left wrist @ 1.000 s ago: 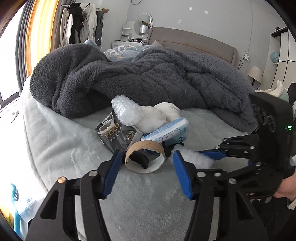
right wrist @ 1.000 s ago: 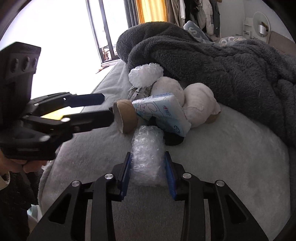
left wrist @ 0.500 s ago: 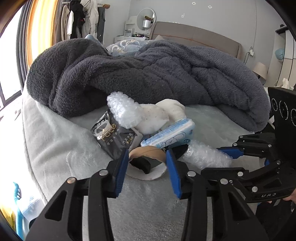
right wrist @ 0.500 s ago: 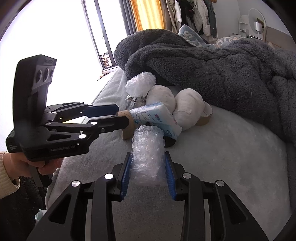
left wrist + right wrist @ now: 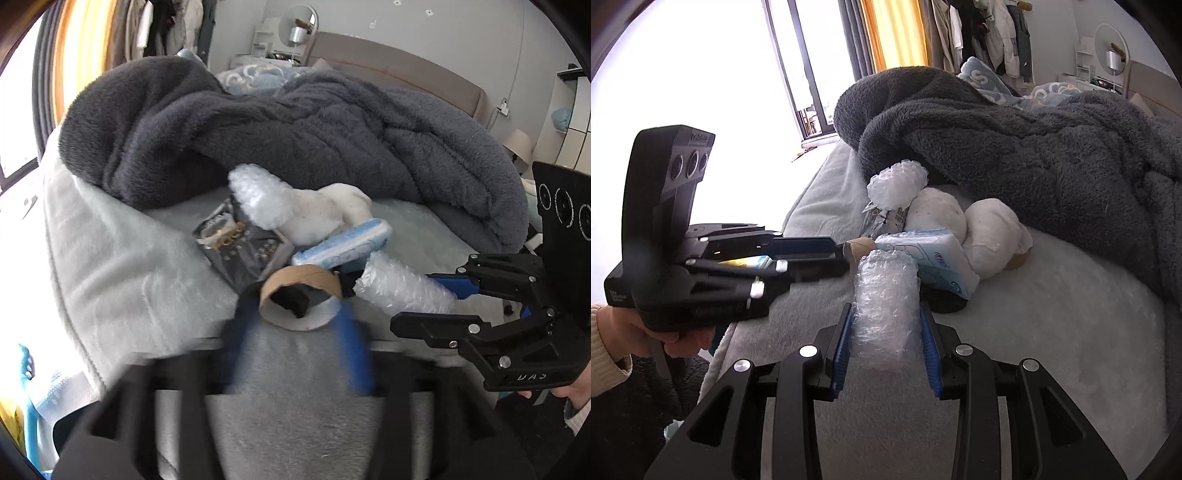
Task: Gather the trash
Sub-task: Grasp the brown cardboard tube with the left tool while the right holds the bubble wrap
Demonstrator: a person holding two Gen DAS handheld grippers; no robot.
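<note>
Grasp step: right gripper (image 5: 886,354) is clamped on the clear bubble-wrap roll (image 5: 886,306), held just above the pale grey bed (image 5: 1052,332). Left gripper (image 5: 295,314) jaws have just been opening; the brown cardboard tube (image 5: 299,299) sits between them, unpinched. Next, I'd say: close squarely on the tube without crushing it. Lettering on the blue-and-white tissue pack (image 5: 931,258) ahead is too small to read.
</note>
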